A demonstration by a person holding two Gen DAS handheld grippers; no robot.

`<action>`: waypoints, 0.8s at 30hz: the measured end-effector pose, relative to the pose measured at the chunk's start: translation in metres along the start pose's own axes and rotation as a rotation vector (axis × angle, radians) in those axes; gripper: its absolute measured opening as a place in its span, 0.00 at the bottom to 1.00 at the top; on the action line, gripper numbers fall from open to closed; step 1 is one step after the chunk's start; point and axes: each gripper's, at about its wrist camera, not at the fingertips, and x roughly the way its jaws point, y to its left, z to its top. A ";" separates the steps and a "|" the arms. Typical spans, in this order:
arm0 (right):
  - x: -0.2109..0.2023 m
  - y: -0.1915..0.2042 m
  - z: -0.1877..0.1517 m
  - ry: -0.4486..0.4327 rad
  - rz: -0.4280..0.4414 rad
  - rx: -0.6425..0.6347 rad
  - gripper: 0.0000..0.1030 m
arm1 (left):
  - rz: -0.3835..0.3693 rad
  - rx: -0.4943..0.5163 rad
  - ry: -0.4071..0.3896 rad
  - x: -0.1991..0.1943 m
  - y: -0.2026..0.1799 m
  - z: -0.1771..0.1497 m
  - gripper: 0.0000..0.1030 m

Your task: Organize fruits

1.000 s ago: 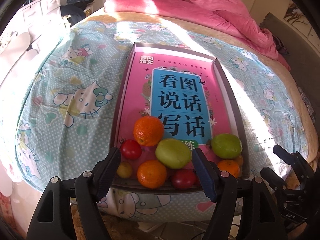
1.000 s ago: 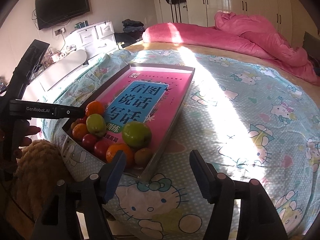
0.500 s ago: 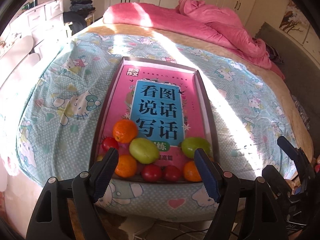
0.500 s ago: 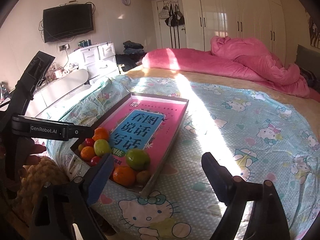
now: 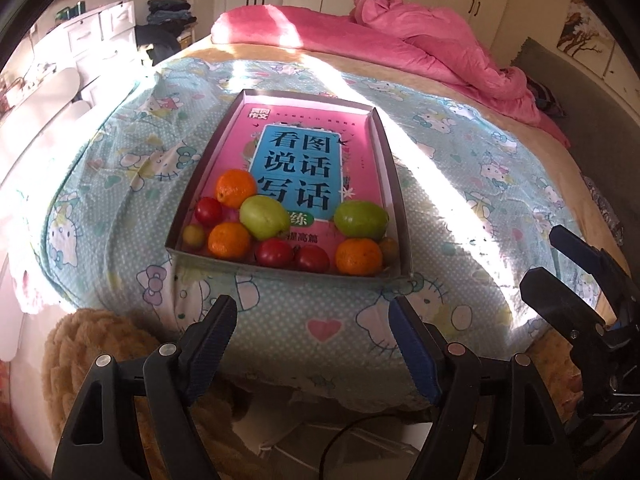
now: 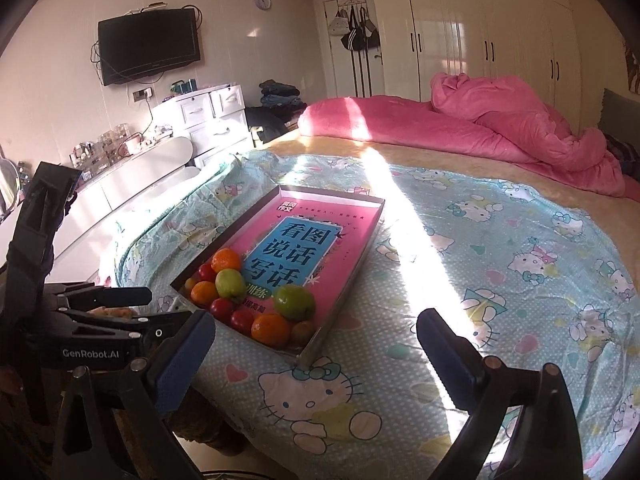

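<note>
A wide bed (image 6: 500, 280) filled the room, covered by a soft pale-blue cartoon-cat sheet (image 5: 100, 208), with a rumpled pink fleece duvet (image 6: 500, 120) heaped at its far side. Near the sheet's front edge lay a shallow rectangular cardboard box lid (image 5: 396, 184), its glossy pink floor printed with large Chinese characters on a blue panel. The fruit sat clustered at the lid's near end: two smooth green fruits (image 5: 264, 216), three dimpled oranges (image 5: 236, 188), three shiny red tomatoes (image 5: 208, 211) and two small dull yellowish fruits (image 5: 193, 234), most touching their neighbours.

Compared with a second earlier, both cameras sat farther from the lid, so the fruit looked smaller and more bedding showed; the fruit itself had not shifted.

The left gripper (image 5: 312, 344) hung just in front of the bed's edge, its ridged blue-padded fingers spread wide, holding and touching nothing. The right gripper (image 6: 316, 360) hovered over the sheet beside the lid, likewise spread wide with nothing between its pads.
</note>
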 end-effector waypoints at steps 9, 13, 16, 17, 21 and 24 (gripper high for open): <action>-0.008 -0.003 -0.027 0.057 0.005 0.041 0.99 | 0.012 0.015 -0.003 -0.001 -0.006 -0.004 0.77; -0.010 -0.007 -0.028 0.046 -0.016 0.051 0.99 | 0.011 0.029 0.007 0.001 -0.010 -0.005 0.77; -0.011 -0.008 -0.026 0.035 -0.022 0.049 0.99 | 0.013 0.026 0.013 0.002 -0.010 -0.005 0.77; -0.011 -0.007 -0.026 0.034 -0.025 0.048 0.99 | 0.013 0.026 0.013 0.002 -0.010 -0.005 0.77; -0.011 -0.004 -0.027 0.035 -0.025 0.041 0.99 | 0.015 0.031 0.013 0.002 -0.011 -0.005 0.77; -0.011 -0.003 -0.026 0.032 -0.029 0.037 0.99 | 0.014 0.030 0.013 0.002 -0.010 -0.005 0.77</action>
